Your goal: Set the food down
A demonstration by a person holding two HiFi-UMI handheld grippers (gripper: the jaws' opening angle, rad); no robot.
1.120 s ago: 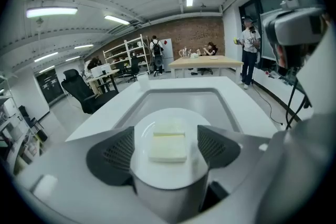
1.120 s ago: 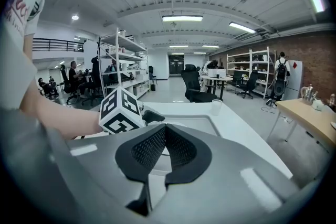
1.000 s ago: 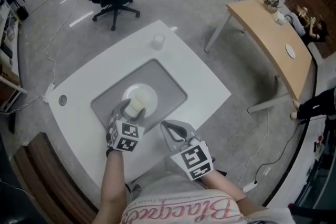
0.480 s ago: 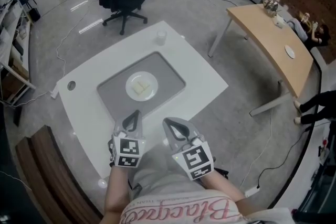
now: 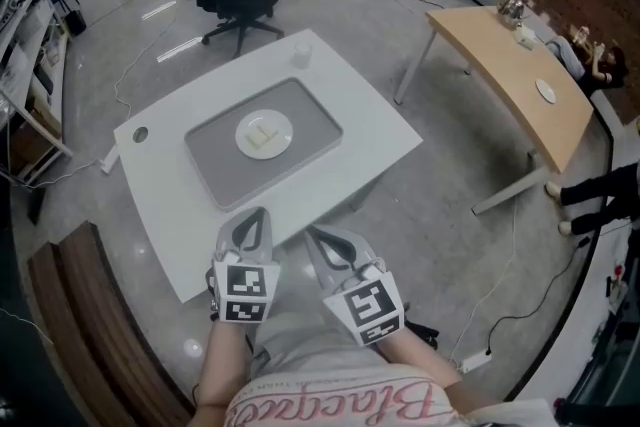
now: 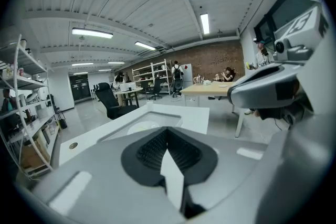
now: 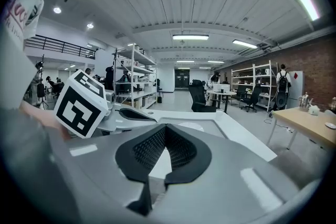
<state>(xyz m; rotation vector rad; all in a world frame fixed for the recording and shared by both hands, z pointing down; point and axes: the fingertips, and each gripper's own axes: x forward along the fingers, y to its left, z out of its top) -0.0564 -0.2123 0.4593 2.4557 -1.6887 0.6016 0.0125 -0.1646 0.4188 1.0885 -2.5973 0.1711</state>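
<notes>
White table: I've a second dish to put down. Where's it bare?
Bare: the white table's near strip before the grey rectangular tray, its right corner, and the tray's ends. Crowded: the round white plate with pale food mid-tray; a small white cup at the far corner.

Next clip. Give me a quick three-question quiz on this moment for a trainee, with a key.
1. True or false: the pale piece of food lies on the round white plate, which sits in the flat grey tray.
2. Multiple choice: the left gripper is A) shut on the food, B) shut with nothing between its jaws, C) open above the plate.
3. Fill in: the small white cup stands on the white table, outside the tray, on the side ____ from the person (nearer/farther).
Key: 1 true; 2 B; 3 farther.
</notes>
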